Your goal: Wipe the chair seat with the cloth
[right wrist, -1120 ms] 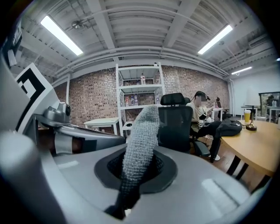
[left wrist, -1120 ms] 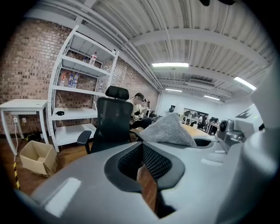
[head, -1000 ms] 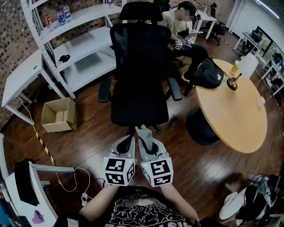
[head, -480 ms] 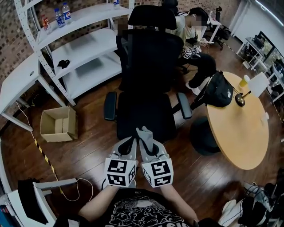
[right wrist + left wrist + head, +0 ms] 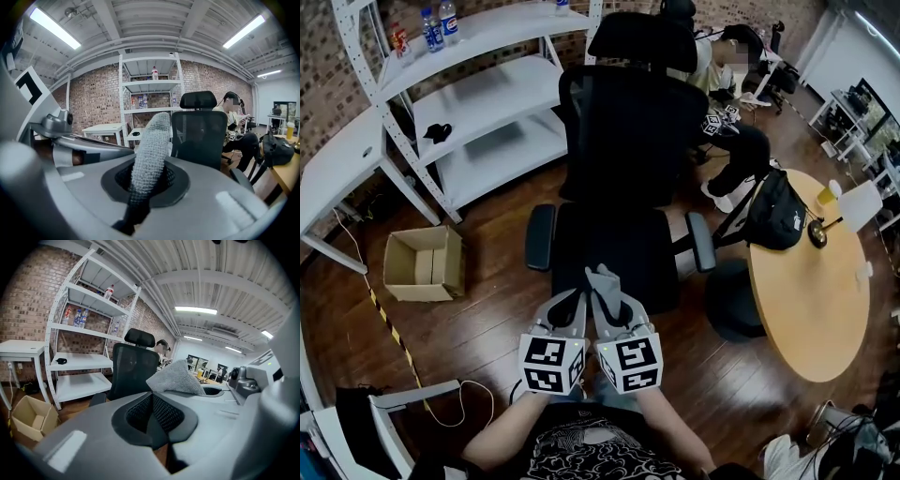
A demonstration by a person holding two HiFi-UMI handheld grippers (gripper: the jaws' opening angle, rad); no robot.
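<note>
A black office chair faces me, its seat just beyond both grippers and its mesh backrest behind. My right gripper is shut on a grey cloth, which sticks up between its jaws as a fuzzy strip. The left gripper sits close beside it on the left, shut with nothing in it. In the left gripper view the cloth shows as a grey fold to the right. Both grippers hover short of the seat's front edge, apart from it. The chair stands ahead in the right gripper view.
White metal shelving with bottles stands back left, beside a white desk. An open cardboard box lies on the wooden floor. At right, a round wooden table bears a black bag. A seated person is behind the chair.
The chair has drawn nearer and shifted right in the head view as I stepped toward it. Both grippers keep the same pose, with the cloth still held.
</note>
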